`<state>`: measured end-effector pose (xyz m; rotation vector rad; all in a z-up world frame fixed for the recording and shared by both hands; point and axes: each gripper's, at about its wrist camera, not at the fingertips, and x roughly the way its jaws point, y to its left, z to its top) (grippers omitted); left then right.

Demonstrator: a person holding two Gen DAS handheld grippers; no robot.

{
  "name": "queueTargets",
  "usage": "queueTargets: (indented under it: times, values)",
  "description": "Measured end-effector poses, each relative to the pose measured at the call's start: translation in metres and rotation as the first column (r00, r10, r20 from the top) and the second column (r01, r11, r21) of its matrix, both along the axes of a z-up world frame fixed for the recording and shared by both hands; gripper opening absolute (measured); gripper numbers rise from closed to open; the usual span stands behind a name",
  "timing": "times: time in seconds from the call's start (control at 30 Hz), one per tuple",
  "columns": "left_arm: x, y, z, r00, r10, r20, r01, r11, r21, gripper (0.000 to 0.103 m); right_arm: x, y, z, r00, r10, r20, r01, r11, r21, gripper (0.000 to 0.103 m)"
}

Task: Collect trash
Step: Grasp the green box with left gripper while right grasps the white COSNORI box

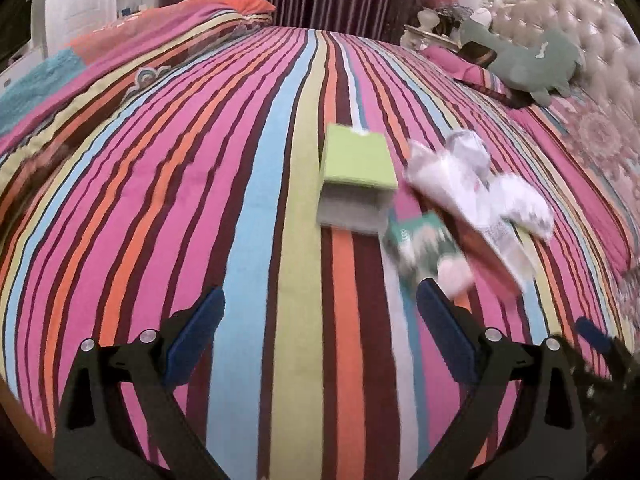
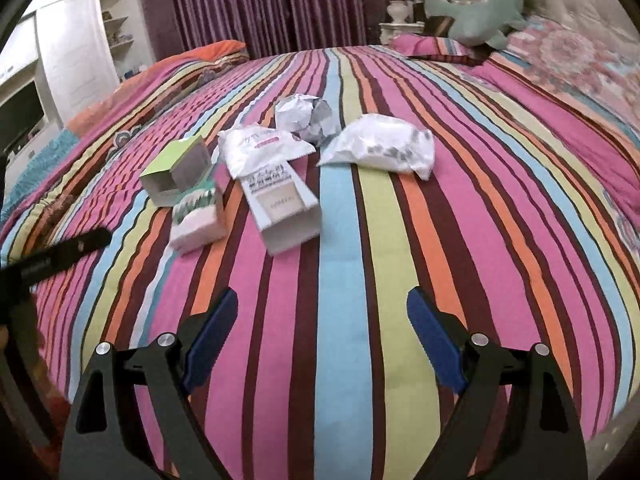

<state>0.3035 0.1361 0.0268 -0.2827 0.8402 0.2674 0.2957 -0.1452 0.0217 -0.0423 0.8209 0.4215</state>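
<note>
— Right wrist view: right gripper (image 2: 322,312) gaping, empty; trash clustered at eleven o'clock on striped bedspread (image 2: 340,320) — green box (image 2: 176,170), white carton (image 2: 286,210), crumpled paper (image 2: 304,118), plastic bag (image 2: 380,146).
— Left gripper (image 1: 320,316)?
— Also spread, empty. Best to start with nearest carton (light, crushable), pinching gently across the narrow sides.

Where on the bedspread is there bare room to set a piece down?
Bare stripes lie between the right gripper and the white carton, and left of the green box. It is crowded around the crumpled paper and white bag.
</note>
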Motion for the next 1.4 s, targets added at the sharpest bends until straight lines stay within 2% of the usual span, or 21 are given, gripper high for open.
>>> queueTargets:
  times: [0.3,0.5,0.63,0.77,0.93,1.0,1.03,1.07,1.1,1.13,1.4]
  values:
    - [0.074,0.007,-0.007,0.999,-0.001,-0.039,0.003,0.999,0.042,0.094,0.038,0.021,-0.011,0.996,0.085,-0.011,-0.085,0.993,-0.076,0.082]
    - [0.112,0.007,-0.019,0.996,-0.039,-0.083,0.043,0.998,0.046,0.094,0.055,0.033,-0.02,0.994,0.108,-0.028,-0.11,0.991,-0.08,0.082]
    - [0.131,0.007,-0.028,0.992,-0.051,-0.112,0.06,0.995,0.078,0.094,0.064,0.043,-0.023,0.991,0.132,-0.025,-0.134,0.985,-0.104,0.082]
    - [0.143,0.013,-0.033,0.992,-0.031,-0.122,0.038,0.998,0.053,0.094,0.074,0.049,-0.023,0.988,0.147,-0.035,-0.15,0.983,-0.106,0.082]
    - [0.149,0.018,-0.041,0.99,-0.004,-0.144,0.013,0.998,0.059,0.094,0.08,0.057,-0.024,0.988,0.148,-0.039,-0.151,0.982,-0.116,0.081]
    - [0.148,0.018,-0.043,0.989,-0.01,-0.146,0.017,0.999,0.041,0.078,0.078,0.061,-0.025,0.99,0.136,-0.031,-0.139,0.98,-0.141,0.08]
    - [0.146,0.018,-0.042,0.989,0.005,-0.148,0.006,0.998,0.07,0.061,0.078,0.061,-0.025,0.99,0.136,-0.031,-0.139,0.98,-0.141,0.073]
    - [0.144,0.018,-0.041,0.988,0.016,-0.151,-0.002,0.996,0.092,0.057,0.077,0.062,-0.024,0.991,0.128,-0.026,-0.131,0.98,-0.148,0.066]
    - [0.143,0.02,-0.041,0.988,0.013,-0.152,-0.001,0.997,0.08,0.057,0.073,0.062,-0.023,0.994,0.108,-0.023,-0.11,0.983,-0.147,0.055]
    - [0.141,0.021,-0.041,0.988,0.005,-0.155,0.006,0.998,0.067,0.057,0.072,0.063,-0.023,0.995,0.1,-0.026,-0.103,0.984,-0.146,0.053]
    - [0.103,0.035,-0.028,0.991,0.031,-0.131,-0.028,0.999,0.027,0.057,0.046,0.045,-0.023,0.998,0.035,-0.05,-0.042,0.991,-0.126,0.051]
